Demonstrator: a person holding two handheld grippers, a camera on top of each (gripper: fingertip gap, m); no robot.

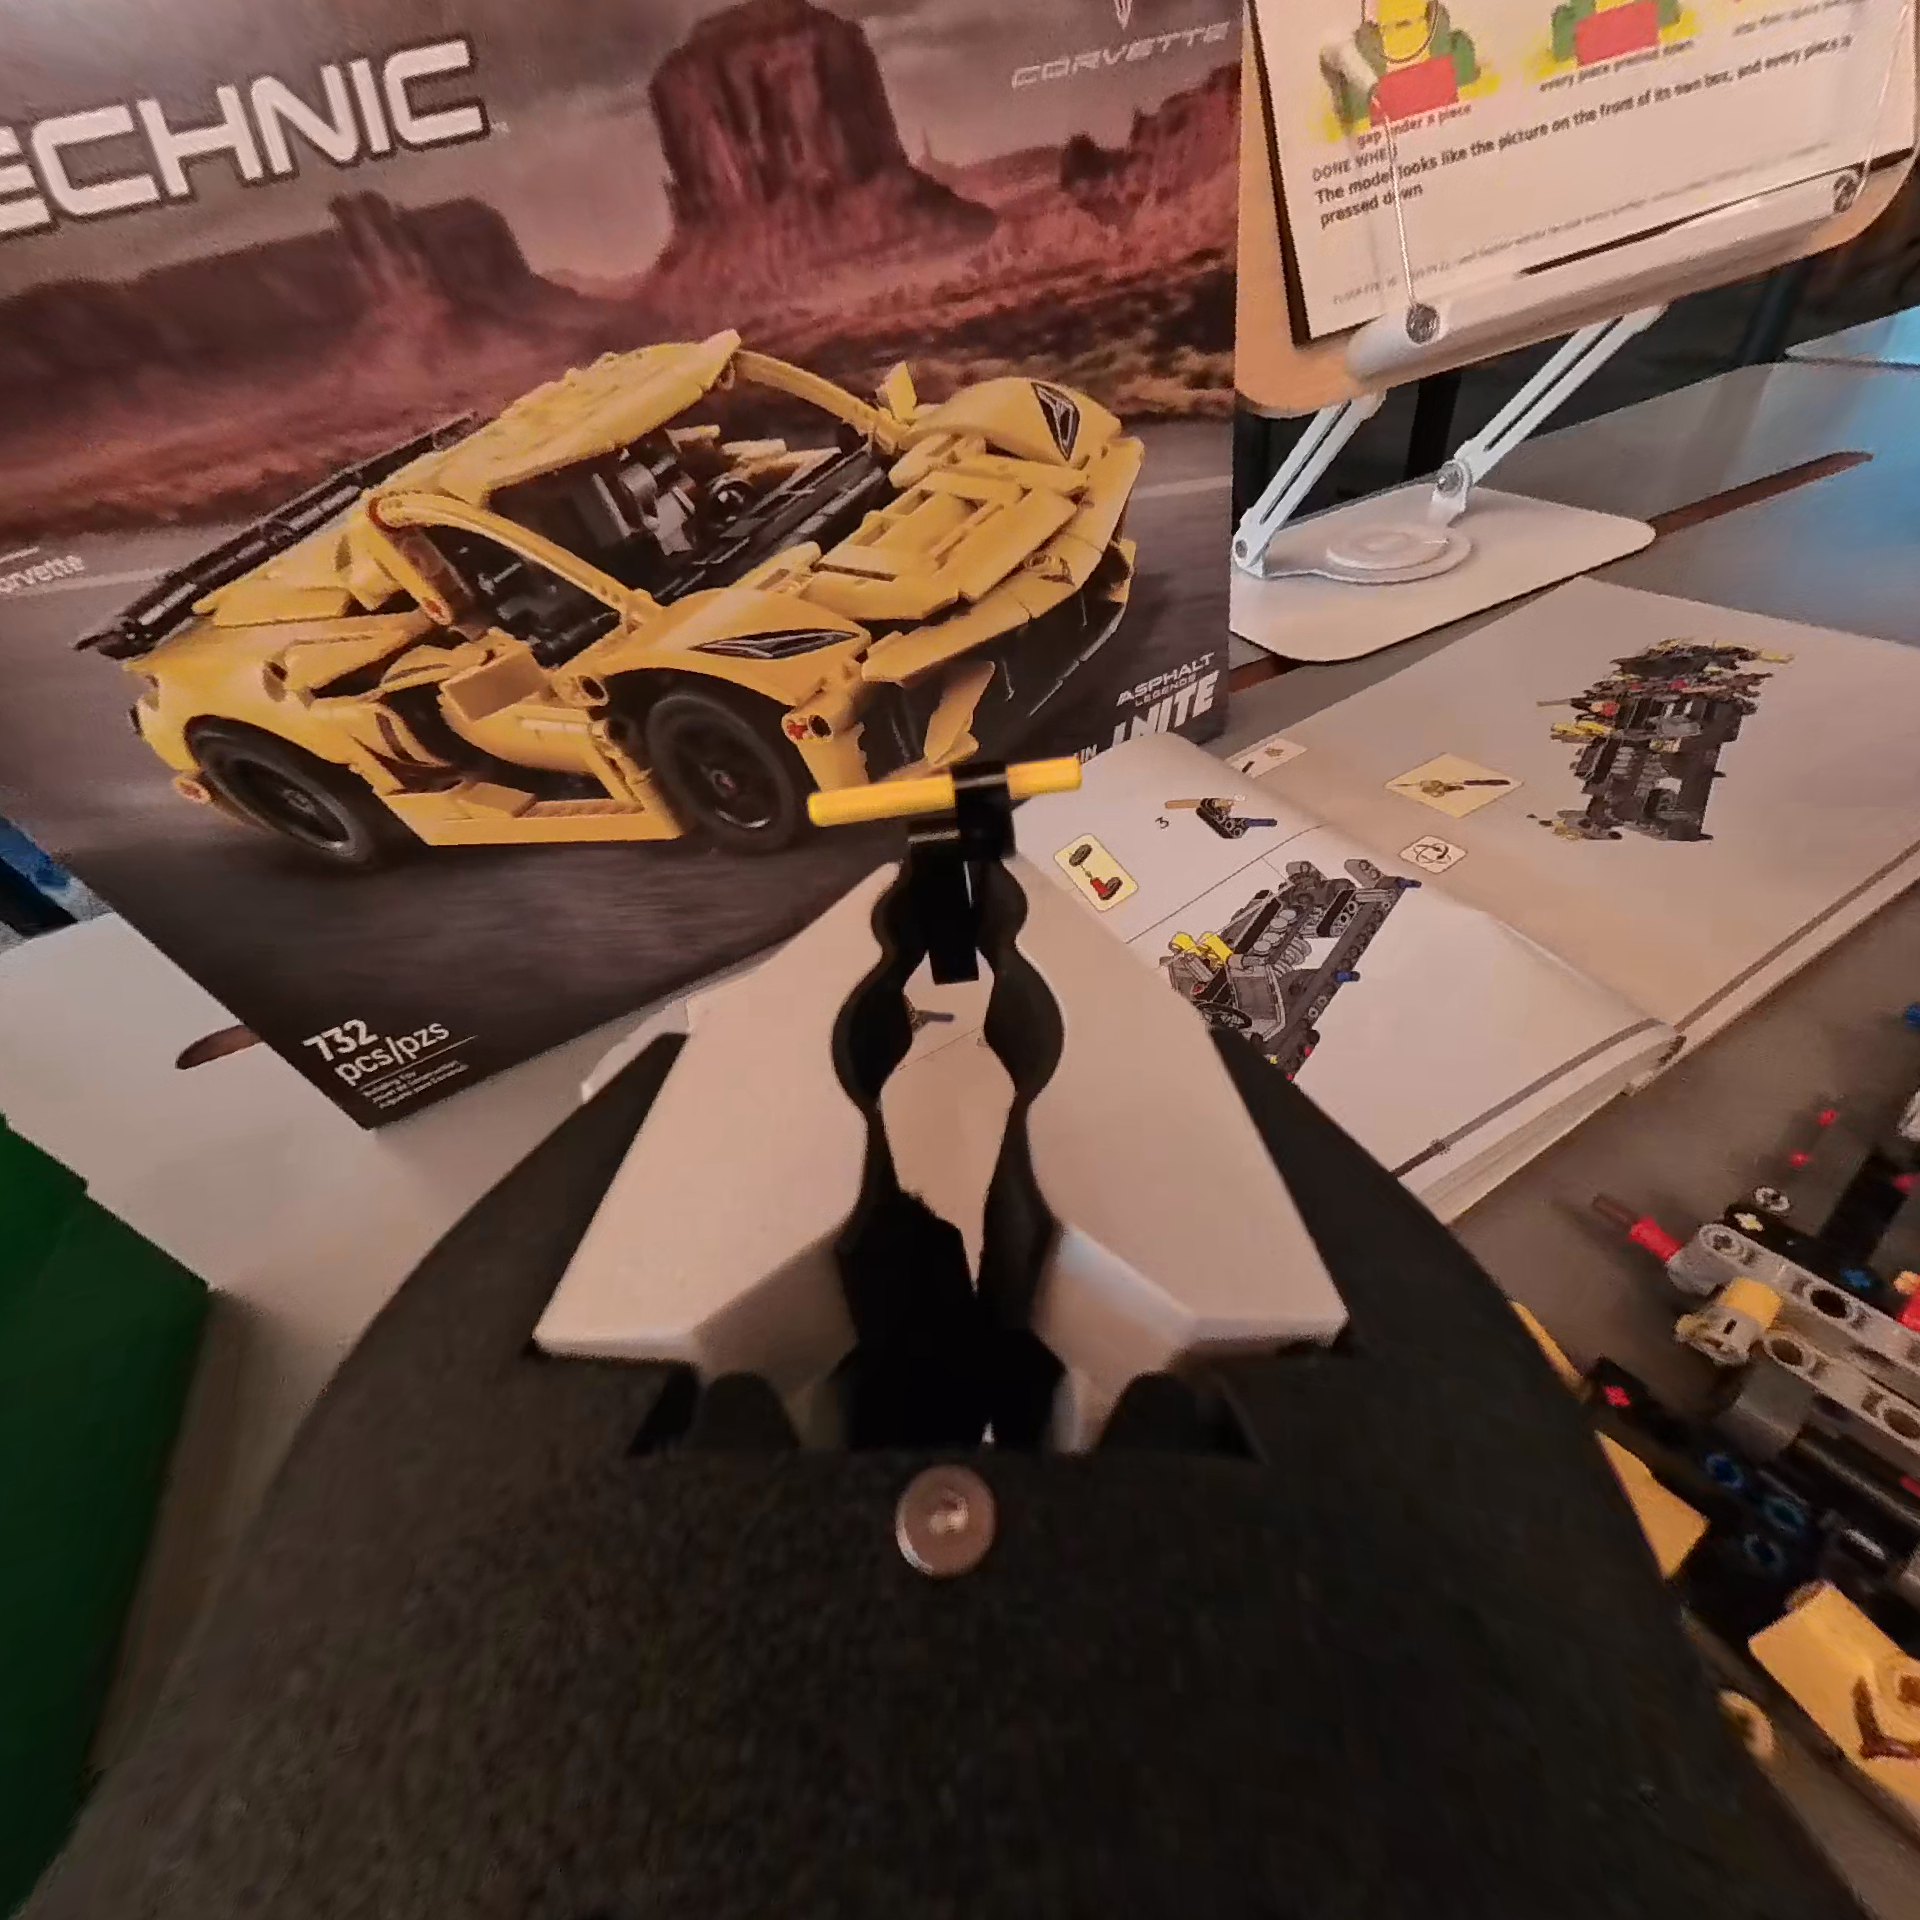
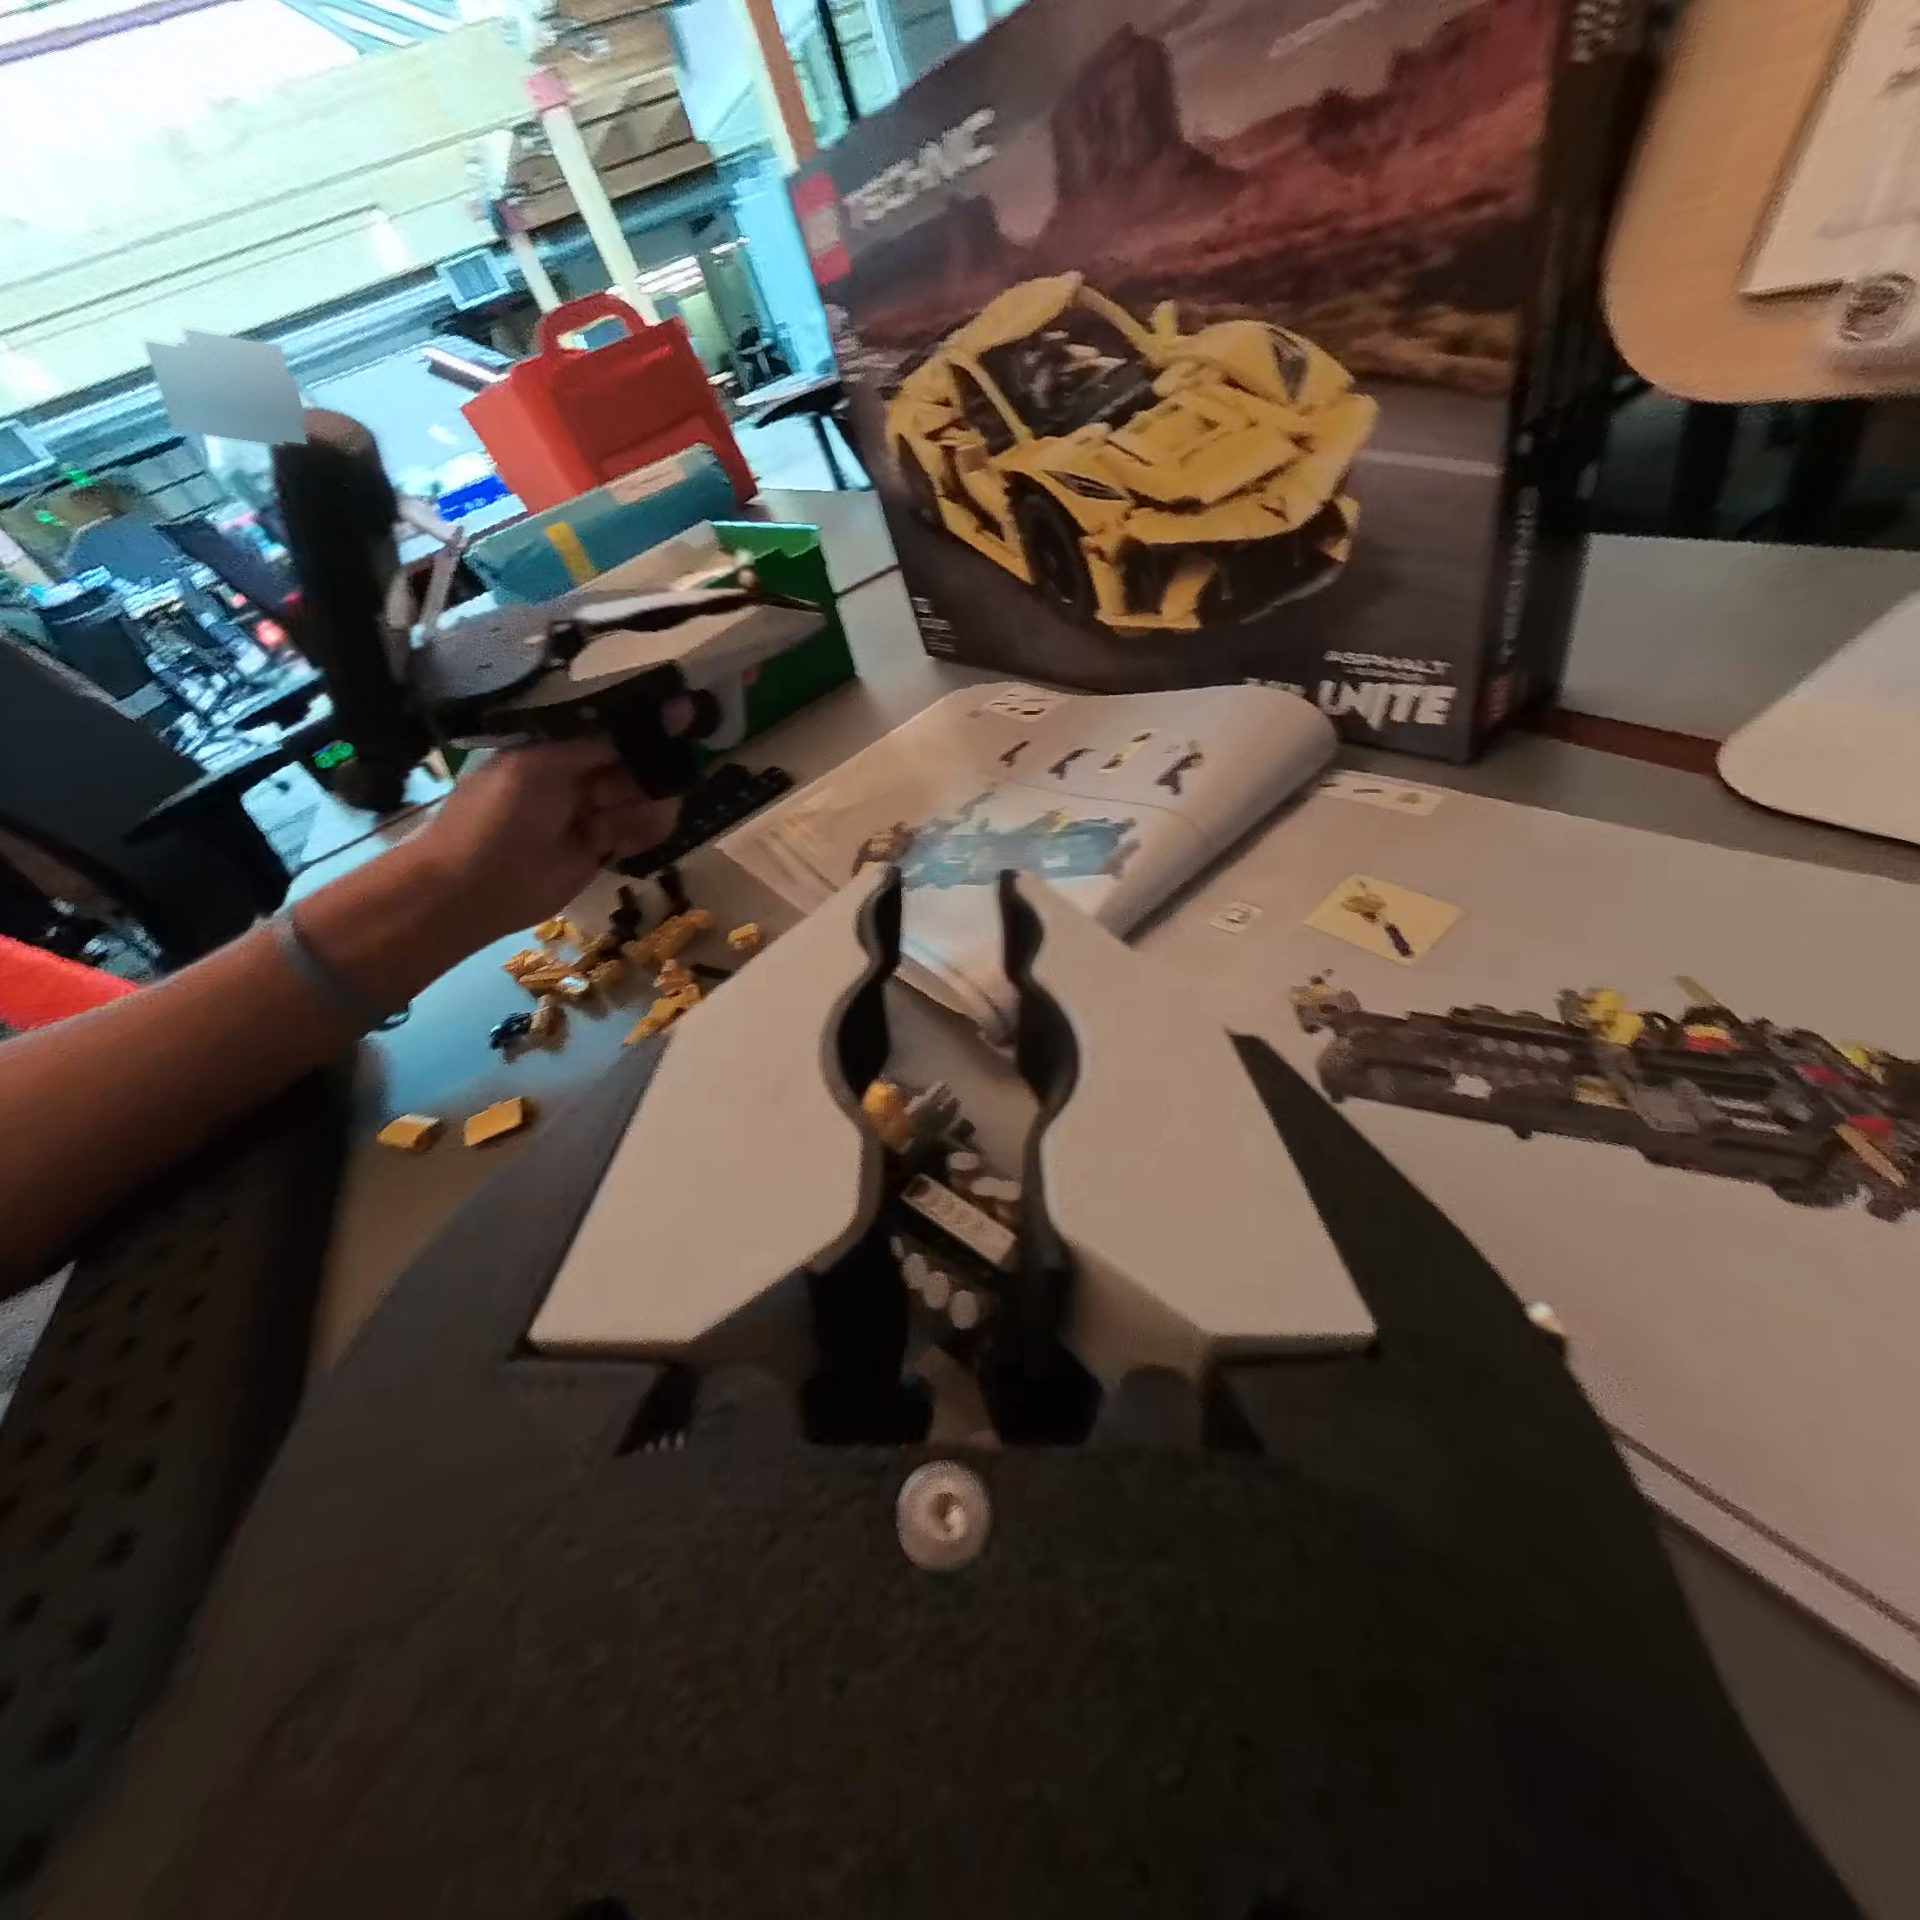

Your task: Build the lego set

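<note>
Past my right fingers, to their left, I see a bright open hall with pale ceiling beams (image 2: 343, 125) and a white column (image 2: 592, 197). Beneath the fingers spreads a flat grey tabletop (image 2: 1621, 1475).

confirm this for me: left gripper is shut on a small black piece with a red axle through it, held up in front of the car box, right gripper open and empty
Not quite: the axle is yellow, not red, as the left wrist view shows. The rest holds: the left gripper is shut on the small black piece in front of the car box, and the right gripper is open and empty.
</note>
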